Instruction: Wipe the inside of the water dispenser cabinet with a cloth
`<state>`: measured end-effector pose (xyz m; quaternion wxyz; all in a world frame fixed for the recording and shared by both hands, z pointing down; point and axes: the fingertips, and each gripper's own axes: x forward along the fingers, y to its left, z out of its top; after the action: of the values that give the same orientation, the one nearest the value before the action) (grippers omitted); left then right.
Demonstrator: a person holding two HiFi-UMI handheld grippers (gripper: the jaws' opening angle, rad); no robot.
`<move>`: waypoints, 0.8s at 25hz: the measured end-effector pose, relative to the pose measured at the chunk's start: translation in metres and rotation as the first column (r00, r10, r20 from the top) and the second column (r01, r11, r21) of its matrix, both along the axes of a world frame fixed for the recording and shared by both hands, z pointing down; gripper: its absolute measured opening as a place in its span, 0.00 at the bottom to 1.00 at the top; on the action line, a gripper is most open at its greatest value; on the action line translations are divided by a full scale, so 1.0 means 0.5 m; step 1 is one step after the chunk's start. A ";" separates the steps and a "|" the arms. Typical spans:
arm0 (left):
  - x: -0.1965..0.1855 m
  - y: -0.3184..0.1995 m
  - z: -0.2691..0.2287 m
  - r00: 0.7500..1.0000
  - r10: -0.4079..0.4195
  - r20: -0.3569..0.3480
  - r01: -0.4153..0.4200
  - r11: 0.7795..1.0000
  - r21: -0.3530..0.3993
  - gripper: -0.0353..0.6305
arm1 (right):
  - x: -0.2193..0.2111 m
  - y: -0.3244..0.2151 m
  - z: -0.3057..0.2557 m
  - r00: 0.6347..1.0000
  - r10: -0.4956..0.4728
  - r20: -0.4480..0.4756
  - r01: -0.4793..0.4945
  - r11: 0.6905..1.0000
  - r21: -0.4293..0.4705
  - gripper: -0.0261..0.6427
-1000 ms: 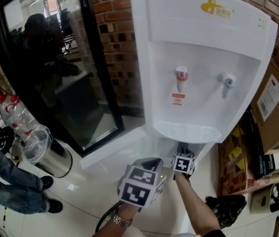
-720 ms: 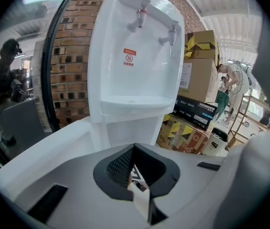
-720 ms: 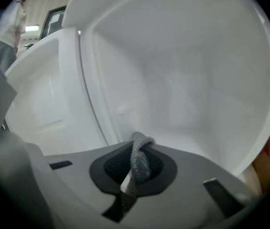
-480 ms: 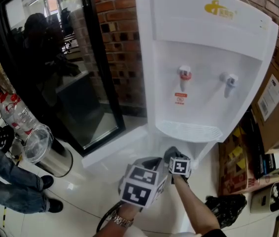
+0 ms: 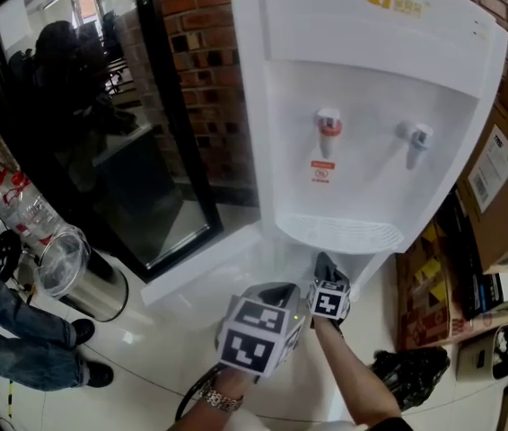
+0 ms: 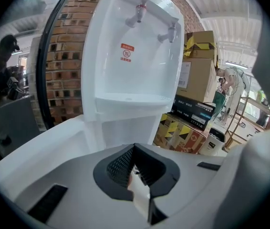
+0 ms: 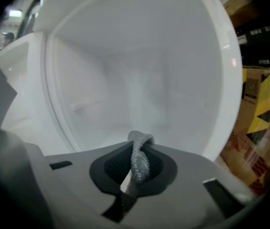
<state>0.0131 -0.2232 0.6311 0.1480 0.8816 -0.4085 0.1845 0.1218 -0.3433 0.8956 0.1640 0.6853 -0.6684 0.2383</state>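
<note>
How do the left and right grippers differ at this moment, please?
The right gripper is shut on a grey cloth; the left gripper is shut on nothing. The right gripper looks into the white cabinet, while the left gripper looks at the front of the water dispenser from outside. In the head view the right gripper reaches further forward than the left. Both have their jaws together.

Red brick wall (image 5: 202,70) ahead of me; black-framed glass door (image 5: 101,151) to its left, cardboard boxes (image 5: 505,187) right, glossy white floor (image 5: 146,348) below.
</note>
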 end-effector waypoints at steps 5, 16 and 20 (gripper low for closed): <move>-0.009 0.000 -0.001 1.000 -0.013 0.005 0.013 1.000 0.001 0.06 | -0.153 -0.019 -0.023 0.969 -0.181 0.169 0.180 0.983 0.023 0.05; -0.003 0.005 -0.004 1.000 -0.010 0.007 0.010 1.000 0.005 0.06 | 0.125 -0.004 0.031 0.989 0.136 0.058 -0.132 0.989 -0.068 0.05; 0.009 0.006 -0.001 1.000 0.002 0.011 -0.002 1.000 0.004 0.06 | 0.040 -0.006 0.015 0.994 0.012 0.107 -0.007 0.999 -0.050 0.05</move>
<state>0.0178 -0.2201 0.6307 0.1439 0.8813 -0.4087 0.1887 0.1420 -0.3465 0.9031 0.1437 0.6705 -0.6668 0.2919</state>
